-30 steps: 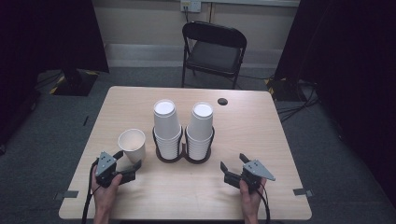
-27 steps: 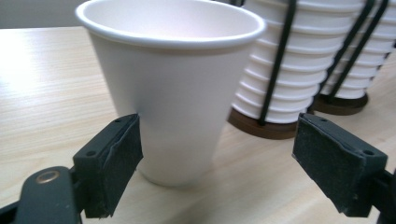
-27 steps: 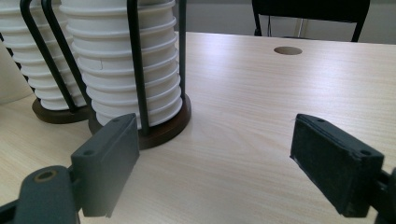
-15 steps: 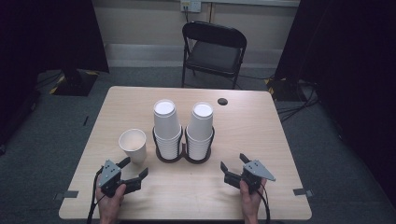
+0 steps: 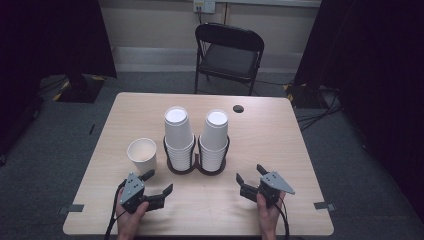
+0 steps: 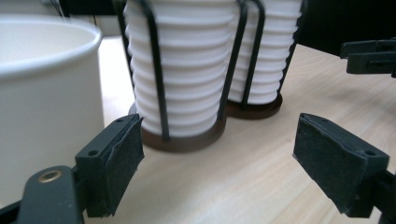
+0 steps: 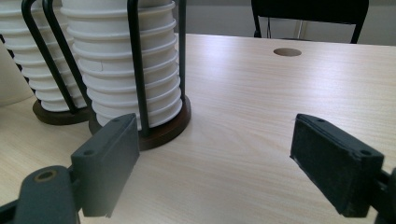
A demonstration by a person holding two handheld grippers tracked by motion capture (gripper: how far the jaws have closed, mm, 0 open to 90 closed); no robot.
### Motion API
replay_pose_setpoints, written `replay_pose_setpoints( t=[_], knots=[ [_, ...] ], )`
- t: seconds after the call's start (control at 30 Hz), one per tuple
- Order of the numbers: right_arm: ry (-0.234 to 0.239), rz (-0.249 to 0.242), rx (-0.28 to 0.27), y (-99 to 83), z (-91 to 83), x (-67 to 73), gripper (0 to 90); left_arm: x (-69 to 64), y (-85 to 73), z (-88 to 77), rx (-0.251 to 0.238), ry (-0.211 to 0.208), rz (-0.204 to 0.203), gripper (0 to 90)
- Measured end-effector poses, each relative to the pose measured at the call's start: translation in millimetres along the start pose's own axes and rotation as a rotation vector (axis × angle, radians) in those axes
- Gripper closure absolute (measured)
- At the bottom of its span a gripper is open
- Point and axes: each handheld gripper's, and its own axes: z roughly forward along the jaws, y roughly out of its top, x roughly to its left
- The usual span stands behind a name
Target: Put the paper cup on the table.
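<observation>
Left claw [image 5: 159,183]: you hold it low over the counter [image 5: 300,150], spread with nothing between the pads, just in front of the cup [image 5: 142,154] and apart from it. In the left gripper view the cup's wall sits beside the left pad [image 6: 116,163], not between the two.
Right claw [image 5: 250,176]: spread and empty too, resting near the front edge, well apart from everything; it looks parked so it stays out of the left hand's way.
Cup: upright, mouth up, alone on the counter just left of the rack [image 5: 196,167]. Standing free like that, it leaves you room to close on its wall from the side.
Stacks: two piles of cups, the left stack [image 5: 178,135] and the right stack [image 5: 215,137], sit bottoms up inside the rack's wire loops, which keep them from toppling.
Step in hand, as I judge it: either lining up on the cup or just clear of it; the pictures don't settle which.
Risk: a paper wall may dent if you pinch hard.
</observation>
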Motion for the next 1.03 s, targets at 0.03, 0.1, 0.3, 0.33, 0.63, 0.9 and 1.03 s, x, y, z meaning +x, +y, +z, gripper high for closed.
replay_pose_setpoints(
  t=[0.03, 0.1, 0.3, 0.33, 0.63, 0.9, 1.03],
  knots=[
    [-0.001, -0.002, 0.0, 0.0, 0.0, 0.0, 15.0, -1.0, 2.0, 1.9, -0.007, -0.008, -0.003, 15.6],
    [-0.002, -0.001, 0.0, 0.0, -0.1, 0.1, 15.0, -5.3, 4.7, 5.5, -0.007, -0.013, 0.013, 15.5],
    [0.0, -0.001, -0.004, -0.2, -0.5, 0.3, 15.0, -16.0, 1.6, 24.0, -0.009, -0.04, -0.01, 15.7],
    [0.001, 0.0, -0.004, -0.2, -0.5, 0.2, 15.0, -16.1, 1.0, 26.0, -0.012, -0.051, -0.018, 15.7],
    [0.013, 0.004, 0.001, -0.3, -0.7, -0.1, 15.0, -24.1, -2.5, 42.7, 0.006, -0.062, 0.009, 15.9],
    [0.012, 0.007, 0.008, -0.1, -0.3, -0.3, 14.9, -30.8, -7.9, 39.3, -0.032, -0.032, 0.03, 15.4],
    [0.013, 0.018, 0.034, 0.6, 1.4, -0.8, 15.9, -30.6, -8.5, 38.3, -0.045, -0.035, 0.024, 15.3]
  ],
)
